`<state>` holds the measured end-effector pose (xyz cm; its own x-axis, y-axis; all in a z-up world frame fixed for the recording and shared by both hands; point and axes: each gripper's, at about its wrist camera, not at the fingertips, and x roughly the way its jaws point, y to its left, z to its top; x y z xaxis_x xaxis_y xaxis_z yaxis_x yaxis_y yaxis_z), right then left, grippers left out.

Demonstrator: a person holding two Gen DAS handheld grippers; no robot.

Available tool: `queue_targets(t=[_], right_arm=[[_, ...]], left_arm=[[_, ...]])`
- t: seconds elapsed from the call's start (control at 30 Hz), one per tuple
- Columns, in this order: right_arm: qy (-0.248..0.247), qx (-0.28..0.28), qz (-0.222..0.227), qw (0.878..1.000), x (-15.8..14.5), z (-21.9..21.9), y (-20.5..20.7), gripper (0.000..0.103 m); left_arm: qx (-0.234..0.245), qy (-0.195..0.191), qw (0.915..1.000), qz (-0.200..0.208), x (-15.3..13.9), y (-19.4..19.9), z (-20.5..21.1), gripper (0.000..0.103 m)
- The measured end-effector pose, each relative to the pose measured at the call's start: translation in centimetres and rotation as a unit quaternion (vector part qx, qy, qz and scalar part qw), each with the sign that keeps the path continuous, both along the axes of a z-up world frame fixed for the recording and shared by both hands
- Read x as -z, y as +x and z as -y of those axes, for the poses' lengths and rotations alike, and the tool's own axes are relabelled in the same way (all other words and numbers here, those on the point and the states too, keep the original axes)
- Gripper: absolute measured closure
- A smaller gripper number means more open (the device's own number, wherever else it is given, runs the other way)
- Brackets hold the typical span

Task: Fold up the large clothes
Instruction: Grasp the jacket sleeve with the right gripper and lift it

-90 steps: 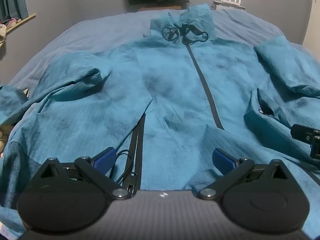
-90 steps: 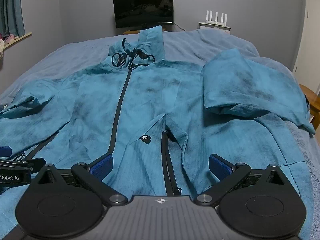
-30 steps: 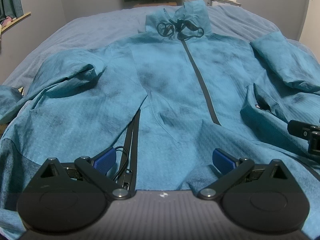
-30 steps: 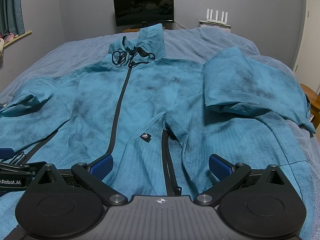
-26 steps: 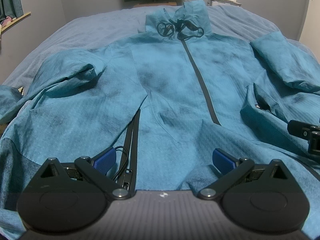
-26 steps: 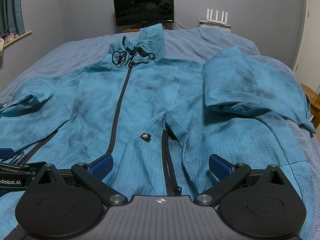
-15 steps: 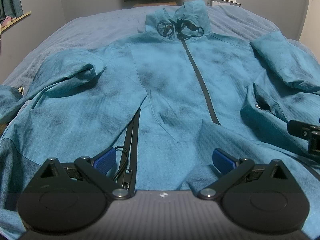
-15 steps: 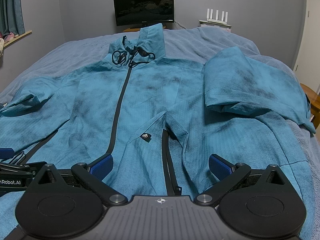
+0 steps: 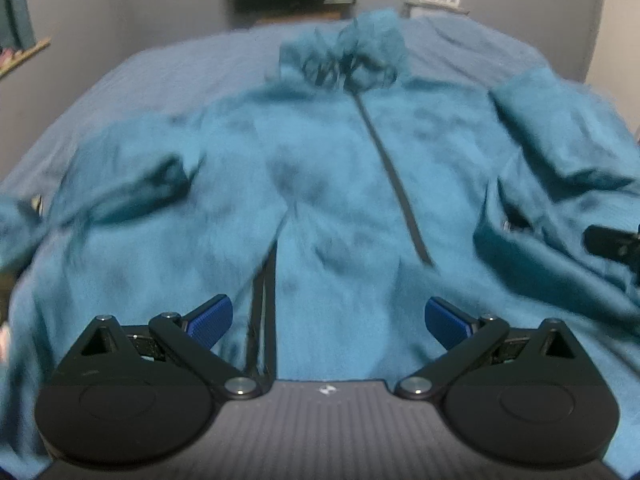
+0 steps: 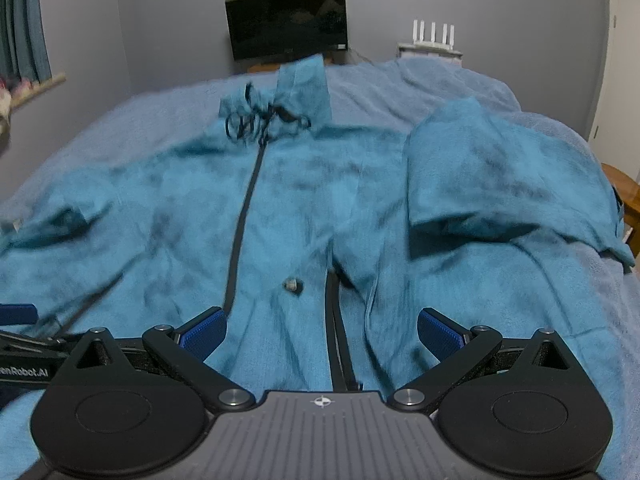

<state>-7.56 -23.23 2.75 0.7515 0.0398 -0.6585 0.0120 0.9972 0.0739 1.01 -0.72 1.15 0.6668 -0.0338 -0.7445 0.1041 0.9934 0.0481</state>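
A large teal zip jacket (image 9: 328,184) lies spread front up on the bed, collar with black drawcords (image 9: 348,68) at the far end; it also shows in the right wrist view (image 10: 288,208). Both sleeves are folded in over the body. My left gripper (image 9: 327,320) is open and empty over the hem at the left front zipper. My right gripper (image 10: 322,330) is open and empty over the hem at the right pocket zipper (image 10: 336,320). Each gripper shows at the edge of the other's view. Both views are blurred by motion.
The blue-grey bedspread (image 10: 168,108) surrounds the jacket. A dark monitor (image 10: 286,20) and a white router (image 10: 434,40) stand against the far wall. A wooden stool (image 10: 626,192) is at the bed's right side. A curtain (image 10: 20,28) hangs at the left.
Both grippers stayed open and nearly still before; now both views are blurred, and the jacket looks slightly shifted in them, so the grippers are moving.
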Motion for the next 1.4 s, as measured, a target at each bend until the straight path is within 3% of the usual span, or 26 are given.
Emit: queue_targets(t=[0.1, 0.2, 0.27, 0.33, 0.5, 0.73, 0.83, 0.93, 1.2, 1.4], right_arm=[[0.011, 0.012, 0.05, 0.999, -1.3, 1.6, -0.5, 0.0], [-0.03, 0.065, 0.12, 0.99, -2.0, 4.2, -0.1, 0.0], [-0.066, 0.111, 0.135, 0.982, -3.1, 6.2, 0.7, 0.0], [-0.067, 0.133, 0.143, 0.978, -2.4, 8.4, 1.4, 0.0], [0.039, 0.2, 0.096, 0.974, -0.4, 15.2, 2.9, 0.0], [0.153, 0.261, 0.05, 0.952, 3.6, 22.2, 6.1, 0.0], [0.185, 0.284, 0.047, 0.94, 5.3, 23.7, 6.9, 0.0], [0.198, 0.299, 0.041, 0.932, 6.7, 25.0, 7.3, 0.001], [0.29, 0.316, 0.049, 0.902, 9.3, 29.1, 8.3, 0.003], [0.315, 0.339, 0.029, 0.886, 10.9, 30.7, 9.3, 0.008]], left_arm=[[0.004, -0.008, 0.9993, 0.035, -2.1, 1.7, -0.7, 0.0], [0.016, -0.021, 0.9981, 0.055, -3.7, 4.4, -1.1, 0.0], [0.029, -0.01, 0.997, 0.071, -3.9, 6.0, -0.8, 0.0], [0.053, 0.016, 0.9946, 0.088, -3.7, 7.4, -0.1, 0.0], [0.087, 0.087, 0.9891, 0.081, -0.7, 10.2, 1.5, 0.0], [0.096, 0.027, 0.995, 0.004, 5.2, 11.1, 0.4, 0.0], [0.103, 0.03, 0.9938, -0.027, 7.2, 11.4, 0.6, 0.0], [0.109, 0.03, 0.9933, -0.024, 7.7, 11.2, 0.9, 0.0], [0.104, 0.014, 0.9938, -0.038, 8.6, 12.0, 0.8, 0.0], [0.093, -0.011, 0.9942, -0.053, 9.2, 12.7, 0.1, 0.0]])
